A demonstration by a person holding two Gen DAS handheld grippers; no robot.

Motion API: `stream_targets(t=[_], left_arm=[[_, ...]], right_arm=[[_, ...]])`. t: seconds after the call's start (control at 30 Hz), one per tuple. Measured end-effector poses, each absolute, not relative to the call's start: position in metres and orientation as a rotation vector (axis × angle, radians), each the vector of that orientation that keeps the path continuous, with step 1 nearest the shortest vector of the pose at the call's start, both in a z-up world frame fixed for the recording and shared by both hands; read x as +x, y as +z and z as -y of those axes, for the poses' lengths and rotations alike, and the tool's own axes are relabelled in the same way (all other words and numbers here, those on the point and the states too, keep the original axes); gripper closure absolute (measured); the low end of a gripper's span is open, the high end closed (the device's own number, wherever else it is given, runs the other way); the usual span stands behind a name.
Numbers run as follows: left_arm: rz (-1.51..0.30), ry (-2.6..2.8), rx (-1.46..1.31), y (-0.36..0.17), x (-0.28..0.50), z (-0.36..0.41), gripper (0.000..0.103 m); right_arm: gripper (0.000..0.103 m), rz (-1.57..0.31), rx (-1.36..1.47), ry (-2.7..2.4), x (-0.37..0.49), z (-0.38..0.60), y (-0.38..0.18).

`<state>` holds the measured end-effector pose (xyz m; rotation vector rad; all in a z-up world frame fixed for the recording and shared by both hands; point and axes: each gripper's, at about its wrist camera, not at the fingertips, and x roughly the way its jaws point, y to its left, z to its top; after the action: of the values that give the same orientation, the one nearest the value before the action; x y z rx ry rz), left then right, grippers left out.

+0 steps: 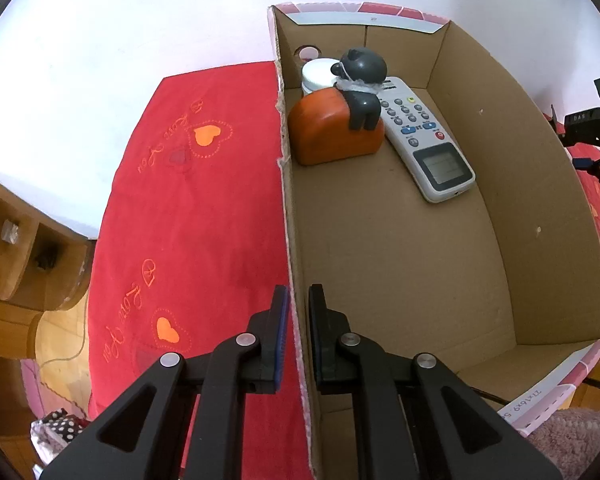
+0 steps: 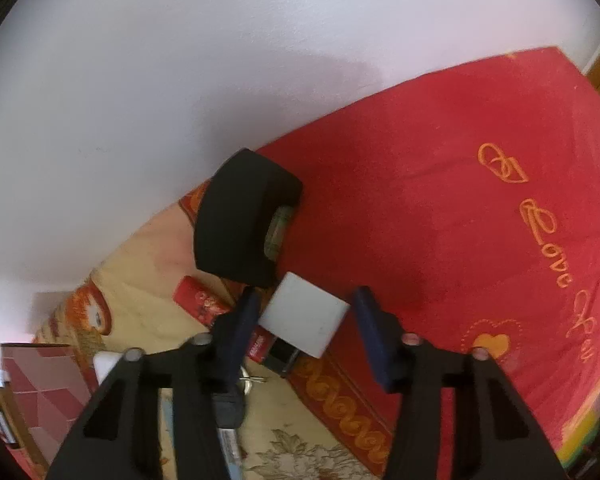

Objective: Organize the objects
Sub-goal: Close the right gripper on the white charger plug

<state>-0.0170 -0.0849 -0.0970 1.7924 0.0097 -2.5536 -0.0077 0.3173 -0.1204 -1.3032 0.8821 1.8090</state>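
Note:
My left gripper (image 1: 298, 296) is shut on the left wall of an open cardboard box (image 1: 400, 272), one finger outside and one inside. In the box's far corner lie a white remote control (image 1: 424, 140), an orange block (image 1: 332, 136) with a grey figure (image 1: 362, 84) on it, and a white round jar (image 1: 316, 74). My right gripper (image 2: 306, 300) points down at the bed with a white block (image 2: 304, 316) between its fingers. The left pad is at the block's edge and a small gap shows at the right pad.
A black rounded case (image 2: 240, 216) lies just beyond the white block. A small red packet (image 2: 198, 300) and keys (image 2: 248, 384) lie on the patterned sheet nearby. A red blanket (image 1: 188, 220) covers the bed against a white wall. A wooden shelf (image 1: 8, 248) stands at the left.

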Motion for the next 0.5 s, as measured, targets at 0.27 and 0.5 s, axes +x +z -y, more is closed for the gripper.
stream_targets(t=[0.27, 0.5], left_arm=[[-0.009, -2.561, 1.790, -0.095, -0.014, 0.086, 0.092], [-0.004, -2.568, 1.791, -0.094, -0.014, 0.086, 0.092]], right_arm=[[0.059, -0.875, -1.294, 1.856, 0.013, -0.310, -0.112], [0.059, -0.799, -1.273, 1.965, 0.033, -0.287, -0.085]])
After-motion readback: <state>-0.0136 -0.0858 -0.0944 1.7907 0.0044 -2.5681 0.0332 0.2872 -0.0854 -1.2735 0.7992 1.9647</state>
